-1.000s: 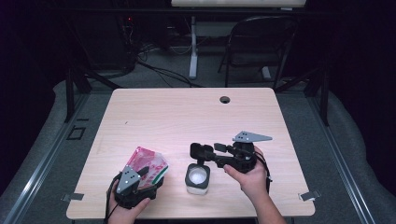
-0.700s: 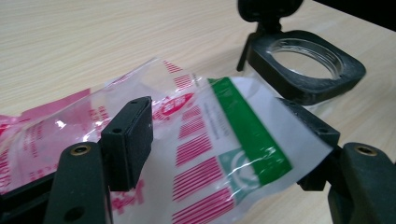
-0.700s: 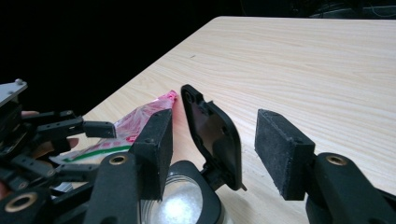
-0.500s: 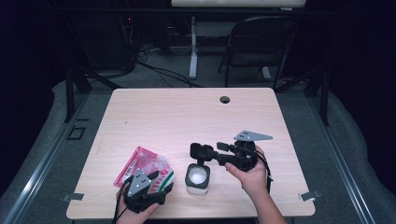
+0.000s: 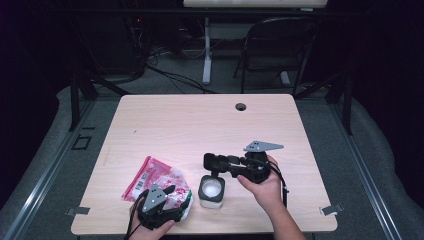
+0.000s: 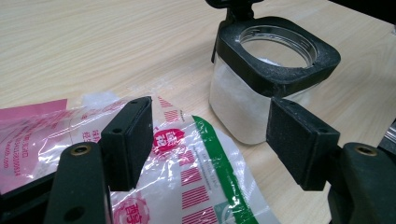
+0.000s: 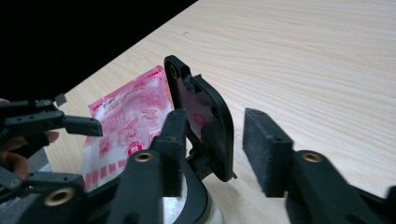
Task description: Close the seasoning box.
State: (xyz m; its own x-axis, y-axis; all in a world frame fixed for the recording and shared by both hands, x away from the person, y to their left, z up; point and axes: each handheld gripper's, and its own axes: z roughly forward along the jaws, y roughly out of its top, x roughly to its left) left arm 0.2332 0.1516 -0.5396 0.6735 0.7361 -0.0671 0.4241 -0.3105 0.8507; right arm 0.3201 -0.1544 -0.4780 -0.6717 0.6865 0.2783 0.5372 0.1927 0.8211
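A white square jar (image 5: 210, 192) with a black rim (image 6: 275, 70) stands near the table's front edge. Its hinged black lid (image 5: 210, 161) is flipped upright. My right gripper (image 5: 220, 165) points left at that lid (image 7: 205, 121). Its jaws have just been closing and the lid stands between them, with a gap left at the right pad (image 7: 266, 149). A red, pink and clear plastic bag (image 5: 152, 180) lies flat to the left of the jar. My left gripper (image 5: 172, 196) is open low over the bag (image 6: 196, 177), with nothing gripped and the jar just past its right pad (image 6: 299, 142).
The light wood table (image 5: 200, 125) has a round cable hole (image 5: 241, 106) at the far middle. A black chair (image 5: 280, 45) and desk legs stand beyond the far edge. The left gripper (image 7: 74, 125) also appears in the right gripper view.
My left gripper has slid a little right and toward the near edge over the bag, which now lies flatter. The right hand has stayed in place by the lid.
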